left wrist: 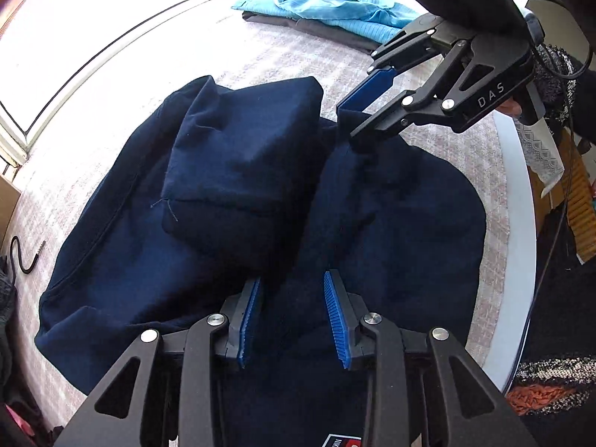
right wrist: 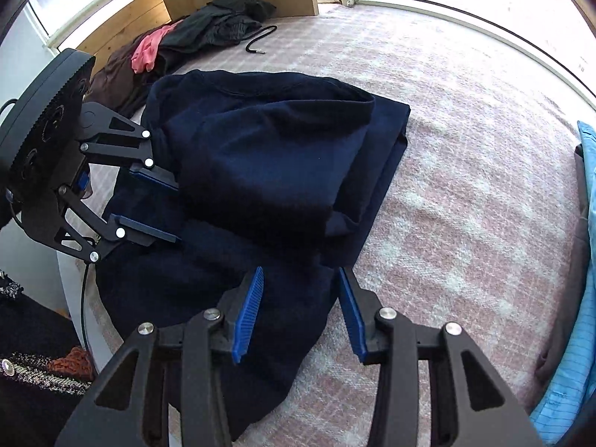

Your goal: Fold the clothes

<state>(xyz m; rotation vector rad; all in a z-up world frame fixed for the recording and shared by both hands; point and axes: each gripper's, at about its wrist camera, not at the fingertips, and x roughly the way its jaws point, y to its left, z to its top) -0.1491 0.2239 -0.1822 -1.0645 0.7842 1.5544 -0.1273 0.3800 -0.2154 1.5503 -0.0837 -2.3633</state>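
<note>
A navy sweatshirt (left wrist: 391, 216) lies partly folded on the pink checked cloth, with one doubled-over flap (left wrist: 242, 156) on top. My left gripper (left wrist: 292, 277) hovers open over the near part of the garment, and nothing sits between its blue pads. From the right wrist view, the left gripper (right wrist: 178, 213) has its tips at the flap's left edge on the sweatshirt (right wrist: 268, 156). My right gripper (right wrist: 301, 270) is open over the garment's near corner, with fabric lying below the gap. In the left wrist view the right gripper (left wrist: 346, 122) points down at a raised ridge of cloth.
A stack of folded light-blue and dark clothes (left wrist: 327, 7) sits at the far side and shows as the stack (right wrist: 573, 298) at the right edge. A heap of dark and pink clothes (right wrist: 178, 44) and a black hook (right wrist: 260, 37) lie beyond. The white table rim (left wrist: 521, 223) curves past.
</note>
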